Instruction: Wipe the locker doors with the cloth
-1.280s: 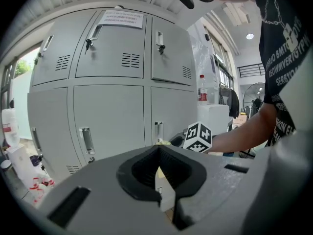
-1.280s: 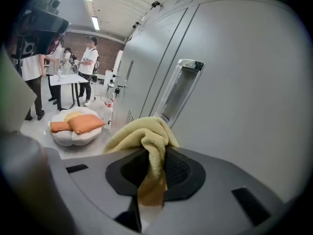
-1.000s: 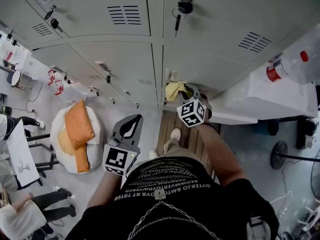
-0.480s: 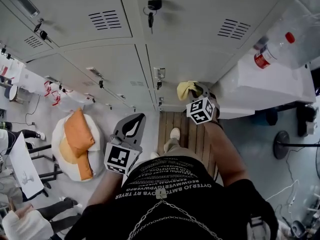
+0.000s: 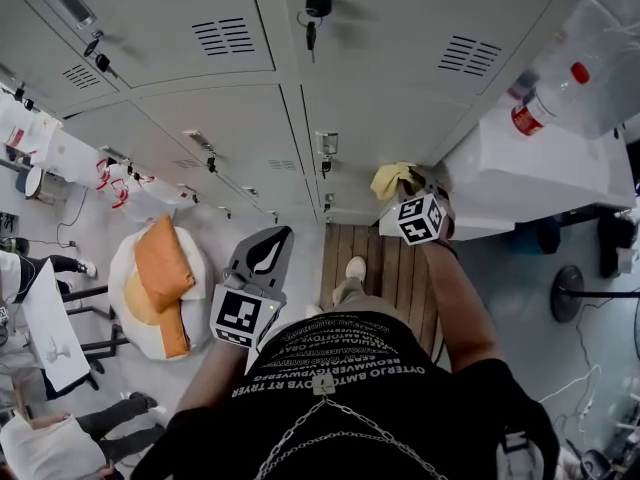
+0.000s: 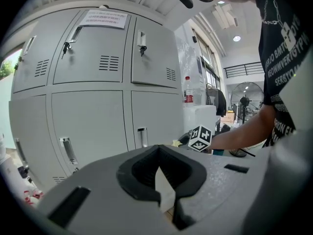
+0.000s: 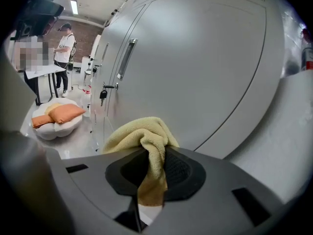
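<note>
Grey lockers [image 5: 230, 118] fill the top half of the head view, above a pale floor with an orange cushion [image 5: 160, 263] at 9 o'clock. At 8 o'clock the left gripper [image 5: 262, 258] hangs idle, jaws together on nothing. At 2 o'clock the right gripper [image 5: 408, 190] pinches the yellow cloth [image 5: 392, 179], which seems pressed to the lowest right door. Wiping looks under way; no door shows which are done, so I cannot tell how many remain
</note>
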`<state>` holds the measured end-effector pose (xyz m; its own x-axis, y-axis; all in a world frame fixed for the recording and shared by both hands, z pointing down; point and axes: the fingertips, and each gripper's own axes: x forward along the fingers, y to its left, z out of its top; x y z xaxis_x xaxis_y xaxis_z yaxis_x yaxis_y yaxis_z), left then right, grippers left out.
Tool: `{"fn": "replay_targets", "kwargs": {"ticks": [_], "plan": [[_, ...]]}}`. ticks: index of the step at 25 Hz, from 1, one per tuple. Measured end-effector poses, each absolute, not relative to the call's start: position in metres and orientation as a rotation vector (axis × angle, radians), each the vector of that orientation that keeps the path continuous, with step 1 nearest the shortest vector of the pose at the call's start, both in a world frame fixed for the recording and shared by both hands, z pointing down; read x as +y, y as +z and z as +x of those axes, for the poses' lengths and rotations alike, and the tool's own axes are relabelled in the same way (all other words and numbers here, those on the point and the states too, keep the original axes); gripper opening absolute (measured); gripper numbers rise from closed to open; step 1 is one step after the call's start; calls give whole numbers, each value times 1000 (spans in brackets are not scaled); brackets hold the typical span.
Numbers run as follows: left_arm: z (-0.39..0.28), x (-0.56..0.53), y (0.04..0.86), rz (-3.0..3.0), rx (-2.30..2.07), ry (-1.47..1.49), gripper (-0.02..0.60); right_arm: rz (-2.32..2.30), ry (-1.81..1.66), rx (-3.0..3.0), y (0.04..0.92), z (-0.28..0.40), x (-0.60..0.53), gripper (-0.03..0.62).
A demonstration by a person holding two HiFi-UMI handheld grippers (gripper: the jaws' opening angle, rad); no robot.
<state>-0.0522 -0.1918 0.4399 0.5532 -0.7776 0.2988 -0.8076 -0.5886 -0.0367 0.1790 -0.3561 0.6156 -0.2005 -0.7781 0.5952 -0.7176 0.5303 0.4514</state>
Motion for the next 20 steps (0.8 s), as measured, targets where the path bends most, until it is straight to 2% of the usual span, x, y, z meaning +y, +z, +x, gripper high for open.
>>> {"fn": "replay_targets", "kwargs": {"ticks": [11,20], "plan": [[-73,-175,434,2632,-1435,391,5,1315,-8,-1954,608,201,-318,71],[-80,-154,430,2671,-1401,381,5,1477,42,-2141,534,189,-258,71]]}}
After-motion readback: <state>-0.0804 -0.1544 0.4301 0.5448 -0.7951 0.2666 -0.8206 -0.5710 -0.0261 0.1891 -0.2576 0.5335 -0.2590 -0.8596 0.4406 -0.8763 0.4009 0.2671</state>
